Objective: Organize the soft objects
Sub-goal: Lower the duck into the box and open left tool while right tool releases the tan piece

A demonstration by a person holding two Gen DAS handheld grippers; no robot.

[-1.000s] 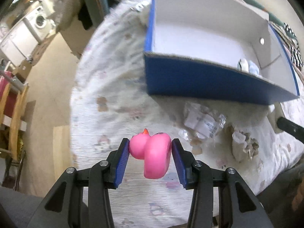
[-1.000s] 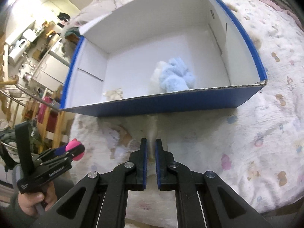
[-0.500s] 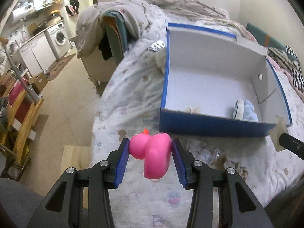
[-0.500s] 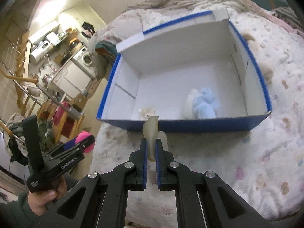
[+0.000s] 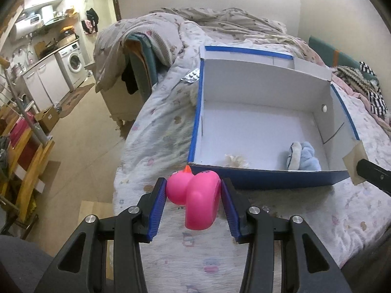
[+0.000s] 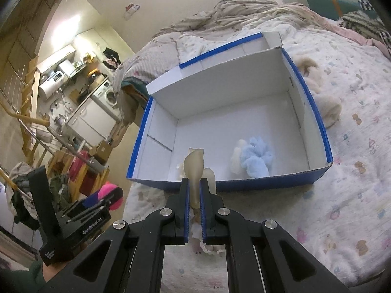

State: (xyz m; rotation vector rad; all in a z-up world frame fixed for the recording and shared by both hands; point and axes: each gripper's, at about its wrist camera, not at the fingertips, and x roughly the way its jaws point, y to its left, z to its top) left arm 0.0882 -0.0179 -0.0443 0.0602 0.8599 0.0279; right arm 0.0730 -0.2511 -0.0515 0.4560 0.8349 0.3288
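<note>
Both grippers are hanging short of the box's (image 5: 268, 178) near blue wall: left gripper (image 5: 193, 204) squeezing the pink duck (image 5: 198, 199) by the near-left corner, right gripper (image 6: 194, 195) pinching a floppy beige piece (image 6: 195, 168).

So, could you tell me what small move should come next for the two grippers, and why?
Probably carry the left gripper forward over the blue box's near wall, then release. It is shut on the pink duck, which sits short of that wall, above the bedspread. The right gripper, shut on a beige soft piece, is similarly just short. The box already holds a blue plush.
</note>
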